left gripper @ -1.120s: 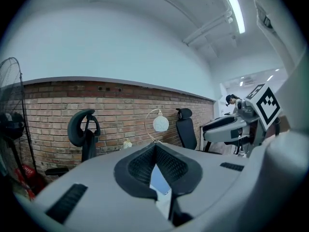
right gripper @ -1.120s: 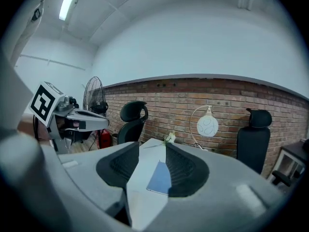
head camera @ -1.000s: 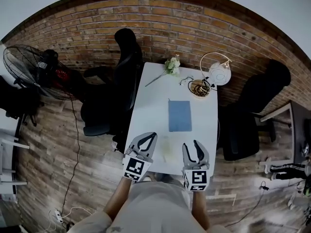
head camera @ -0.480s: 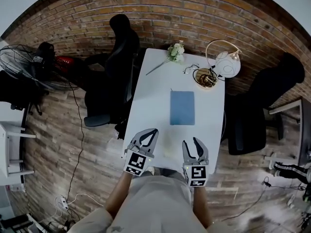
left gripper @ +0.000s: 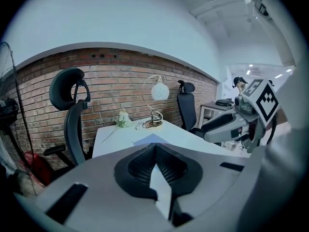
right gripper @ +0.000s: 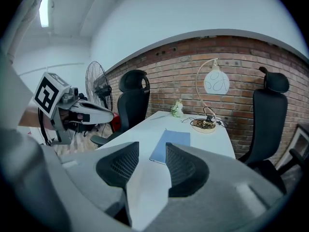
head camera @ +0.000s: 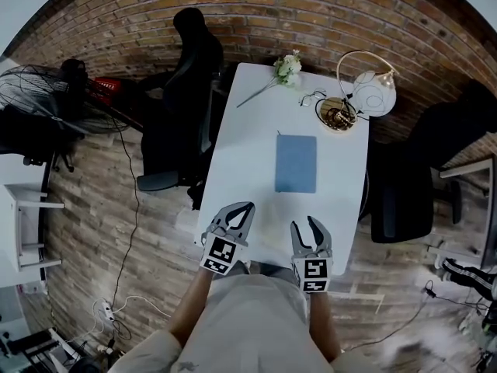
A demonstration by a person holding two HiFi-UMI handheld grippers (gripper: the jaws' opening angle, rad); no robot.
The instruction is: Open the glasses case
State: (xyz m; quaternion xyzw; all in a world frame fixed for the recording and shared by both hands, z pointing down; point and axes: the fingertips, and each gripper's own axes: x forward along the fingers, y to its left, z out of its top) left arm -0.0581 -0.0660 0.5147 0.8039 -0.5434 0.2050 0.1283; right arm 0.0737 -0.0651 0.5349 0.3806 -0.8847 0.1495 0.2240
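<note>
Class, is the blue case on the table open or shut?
Shut, it seems: the case lies flat on the table as one blue slab, no flap lifted.

Even, cool, fairly bright light falls from above, with a ceiling strip light (right gripper: pixel 46 4) glaring at the far left of the right gripper view and the white table (head camera: pixel 256 154) nearly washed out, casting only soft shadows. All views bend hard at the edges, bowing the brick wall (head camera: pixel 256 22) inside black corners. Up close, the left gripper (left gripper: pixel 155 148) and right gripper (right gripper: pixel 152 151) are soft-focused, while the far room is sharp.
</note>
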